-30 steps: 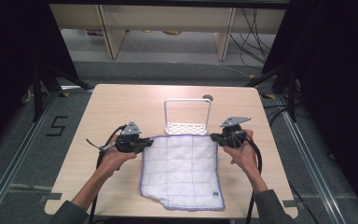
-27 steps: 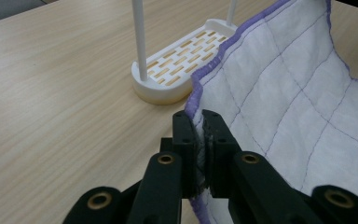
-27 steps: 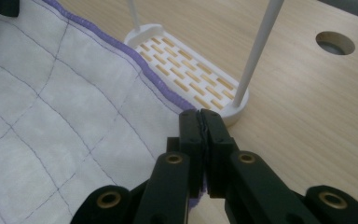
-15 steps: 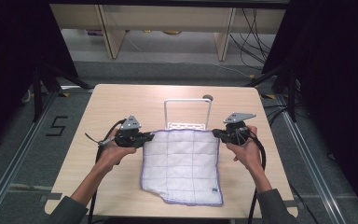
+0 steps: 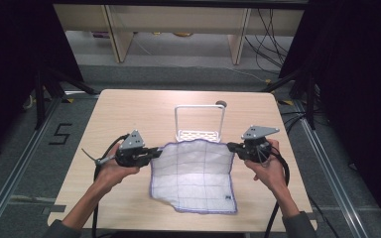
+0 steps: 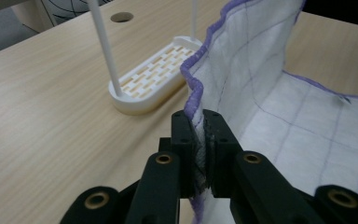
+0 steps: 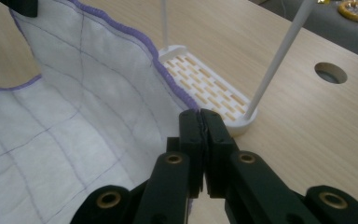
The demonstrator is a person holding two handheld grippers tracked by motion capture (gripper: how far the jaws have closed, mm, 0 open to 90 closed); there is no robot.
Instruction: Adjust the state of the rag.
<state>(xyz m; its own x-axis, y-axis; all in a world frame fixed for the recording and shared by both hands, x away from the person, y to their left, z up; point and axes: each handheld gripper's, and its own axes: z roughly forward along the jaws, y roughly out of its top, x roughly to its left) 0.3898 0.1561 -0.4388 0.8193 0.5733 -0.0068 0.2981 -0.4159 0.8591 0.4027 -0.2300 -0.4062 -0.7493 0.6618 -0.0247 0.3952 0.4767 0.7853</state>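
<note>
Left gripper is clamped on the near-left top corner of the white, purple-edged cloth. Right gripper is clamped on the opposite top corner. The cloth's upper edge is raised just before the white rack; its lower part lies on the table.

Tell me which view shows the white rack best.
The high view: the white rack shows whole there, slotted base and hoop upright, just beyond the cloth. The left gripper view shows its base and posts, hoop top cut off. The right gripper view shows the base partly behind the cloth's edge.
</note>
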